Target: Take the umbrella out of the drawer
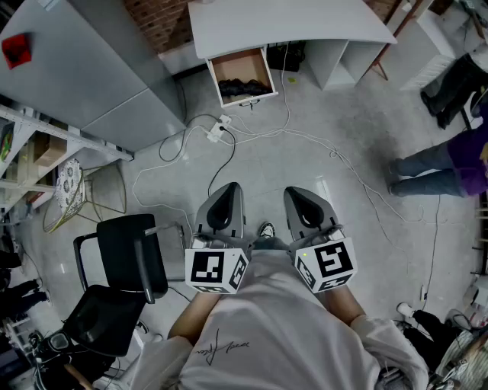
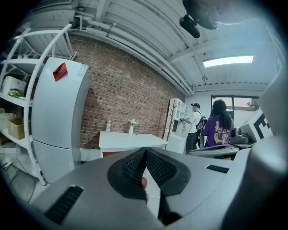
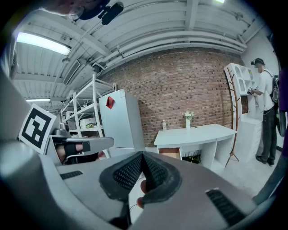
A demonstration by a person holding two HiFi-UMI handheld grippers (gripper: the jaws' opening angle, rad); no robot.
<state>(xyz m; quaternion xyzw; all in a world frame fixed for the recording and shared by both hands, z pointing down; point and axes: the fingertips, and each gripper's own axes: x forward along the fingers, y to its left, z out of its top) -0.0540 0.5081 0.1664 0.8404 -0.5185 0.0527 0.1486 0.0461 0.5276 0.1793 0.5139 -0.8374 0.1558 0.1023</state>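
Wooden drawer [image 1: 240, 65] at the desk's [image 1: 290, 23] left edge contains the umbrella [image 1: 245, 87]; we hold left gripper [image 1: 230, 187] and right gripper [image 1: 296, 192] closed, empty.

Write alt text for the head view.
Left claw and right claw, both shut and empty, sit side by side in the foreground. Across the floor, the open drawer of a white desk holds a dark umbrella.

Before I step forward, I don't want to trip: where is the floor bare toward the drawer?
Bare floor lies straight ahead, between the two cables. Crowded: around the power strip just before the open drawer, and by the black chair on the left.
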